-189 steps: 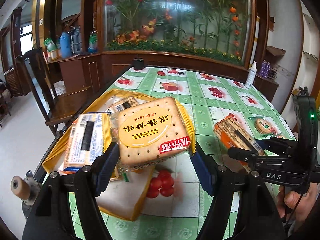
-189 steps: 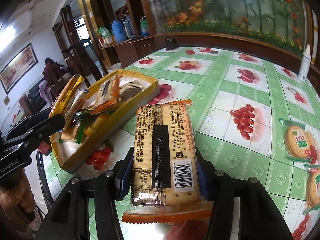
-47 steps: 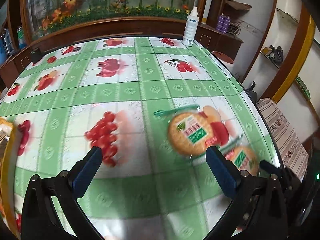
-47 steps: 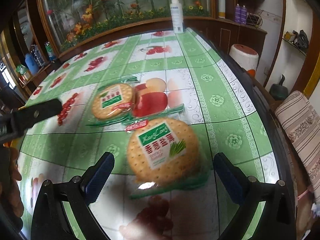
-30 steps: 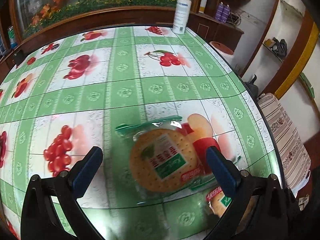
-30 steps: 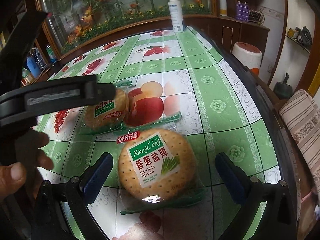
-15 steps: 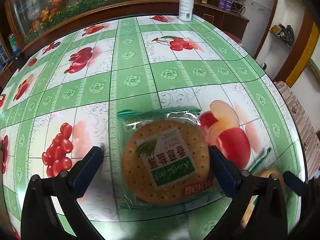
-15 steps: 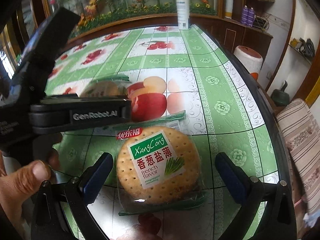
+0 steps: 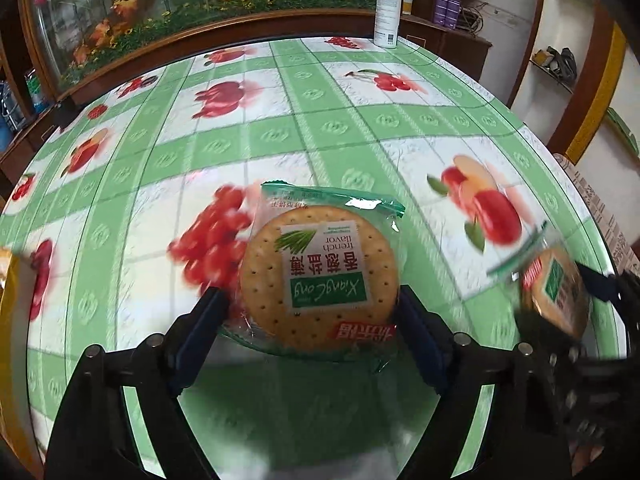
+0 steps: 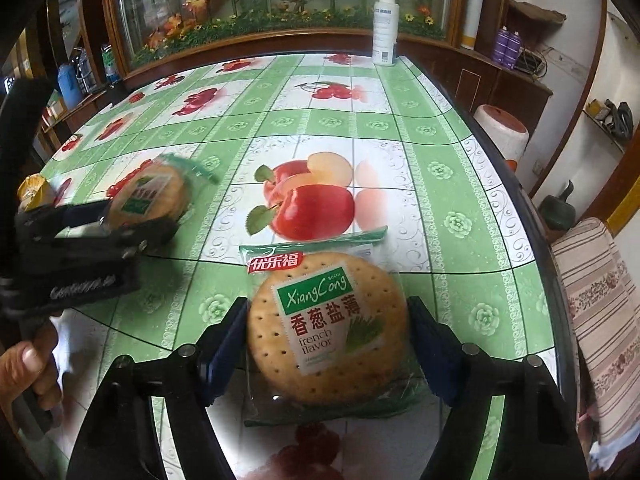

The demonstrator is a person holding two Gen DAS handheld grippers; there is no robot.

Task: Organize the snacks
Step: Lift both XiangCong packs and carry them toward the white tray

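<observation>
Two round cracker packets in clear wrap with green labels are in play on the green fruit-print tablecloth (image 9: pixel 328 128). One packet (image 9: pixel 320 276) sits between the blue pads of my left gripper (image 9: pixel 312 316), whose jaws are closing and touch its sides. It stays sharp while the cloth blurs. The other packet (image 10: pixel 328 328) lies between the pads of my right gripper (image 10: pixel 326 334), also closing and in contact with it, near the table's right edge. In the right wrist view the left gripper (image 10: pixel 132 216) carries its packet (image 10: pixel 148 196) at the left.
A white spray bottle (image 10: pixel 384 24) stands at the far edge of the table. A yellow tray's corner (image 9: pixel 8 276) shows at the far left. Past the right table edge are a striped cushion (image 10: pixel 600 320) and a white stool (image 10: pixel 500 128). A hand (image 10: pixel 32 368) grips the left handle.
Both pairs of jaws have narrowed from wide open onto their packets. The left gripper has moved left with its packet, from beside the apple print to beside the red berries. The right gripper has stayed put.
</observation>
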